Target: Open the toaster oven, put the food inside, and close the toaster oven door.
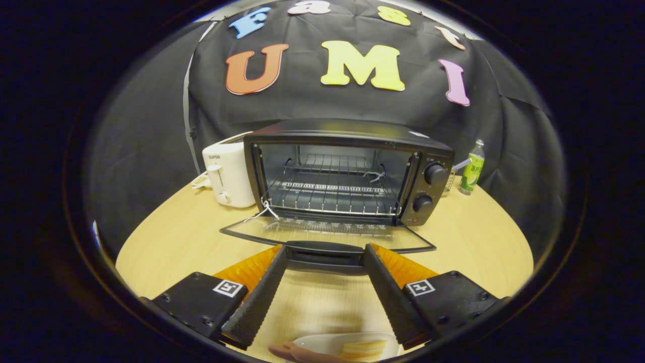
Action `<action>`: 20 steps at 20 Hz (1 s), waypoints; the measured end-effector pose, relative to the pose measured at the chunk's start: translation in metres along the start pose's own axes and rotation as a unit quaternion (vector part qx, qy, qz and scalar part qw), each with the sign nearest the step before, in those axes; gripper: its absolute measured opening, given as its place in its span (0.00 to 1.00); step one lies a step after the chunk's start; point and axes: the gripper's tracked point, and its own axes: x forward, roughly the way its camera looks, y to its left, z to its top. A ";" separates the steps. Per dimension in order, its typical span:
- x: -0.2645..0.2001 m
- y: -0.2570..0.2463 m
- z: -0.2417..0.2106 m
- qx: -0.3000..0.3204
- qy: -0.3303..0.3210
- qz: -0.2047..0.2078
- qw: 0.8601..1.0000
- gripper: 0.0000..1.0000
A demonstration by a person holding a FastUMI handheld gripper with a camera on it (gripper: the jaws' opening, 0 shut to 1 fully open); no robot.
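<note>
A black toaster oven [347, 171] stands on the wooden table [176, 242] with its glass door [322, 234] folded down flat toward me. Its wire rack [332, 194] inside is bare. My gripper [325, 249] is open, and the fingertips straddle the door's black handle [325, 252] without pressing on it. The left finger [257, 297] and the right finger [388, 292] spread wide. Below the fingers, a white plate [332, 345] holds pale yellow food [364, 349], with a hand [297, 353] at its rim.
A white toaster [229, 174] stands left of the oven. A green bottle [472, 169] stands at the back right. Bare tabletop lies on both sides of the open door. Black cloth walls the booth behind.
</note>
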 end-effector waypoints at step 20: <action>-0.070 -0.027 -0.048 0.020 0.061 -0.025 0.998 1.00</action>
